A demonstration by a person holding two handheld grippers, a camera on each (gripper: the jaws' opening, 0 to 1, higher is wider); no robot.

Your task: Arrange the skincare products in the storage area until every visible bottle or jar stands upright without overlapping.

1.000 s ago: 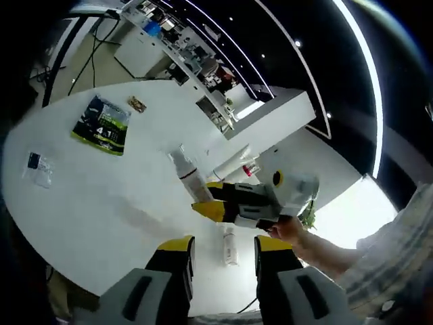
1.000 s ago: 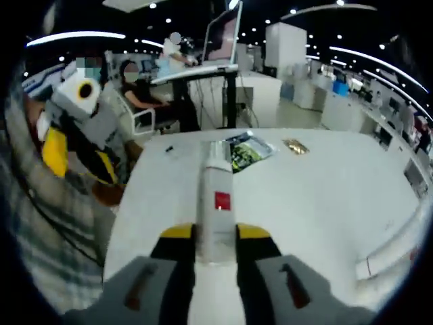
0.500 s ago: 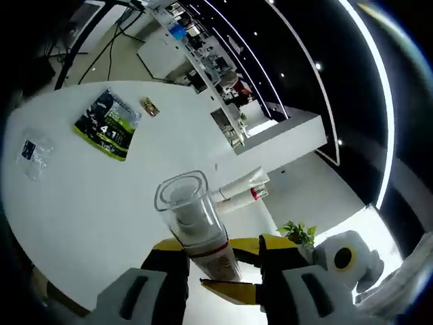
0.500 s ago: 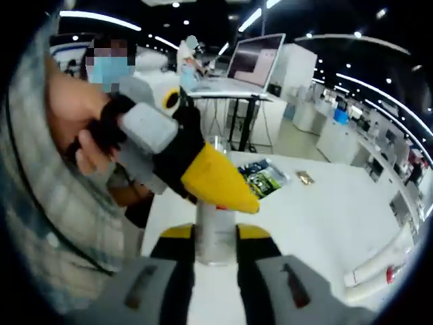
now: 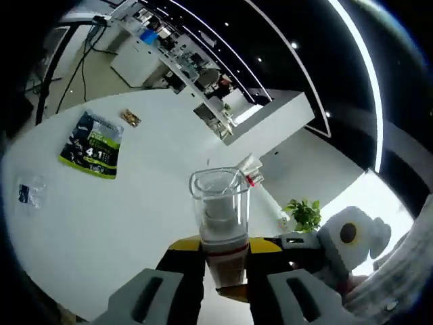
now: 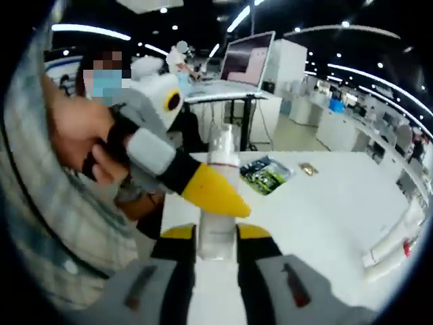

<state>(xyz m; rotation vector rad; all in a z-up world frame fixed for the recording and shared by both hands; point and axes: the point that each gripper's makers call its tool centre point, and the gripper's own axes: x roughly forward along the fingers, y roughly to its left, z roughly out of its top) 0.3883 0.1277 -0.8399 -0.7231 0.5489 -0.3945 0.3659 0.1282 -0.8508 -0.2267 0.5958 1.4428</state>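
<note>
Since half a second ago, the clear-capped bottle [image 5: 220, 223] is seen more squarely between the left gripper's [image 5: 224, 261] yellow jaws, where it leaned toward the view's upper left before. In the left gripper view, from left to right, a green sachet [image 5: 91, 144] lies flat on the white table [image 5: 135, 203], the bottle is held centrally with its cap pointing away from the camera, and a white tube [image 5: 260, 189] lies on its side just past it.

The right gripper [image 6: 216, 237] is closed on the same bottle [image 6: 220, 196] low on its body, while the left gripper's yellow jaw [image 6: 210, 193] crosses it from the left, higher up. Both grippers therefore appear to be holding the one bottle, though whether the left has taken its weight cannot be told. The bottle's long axis runs straight ahead along both pairs of jaws, and it is carried above the table, not yet stood down. The tube still lies flat.
</note>
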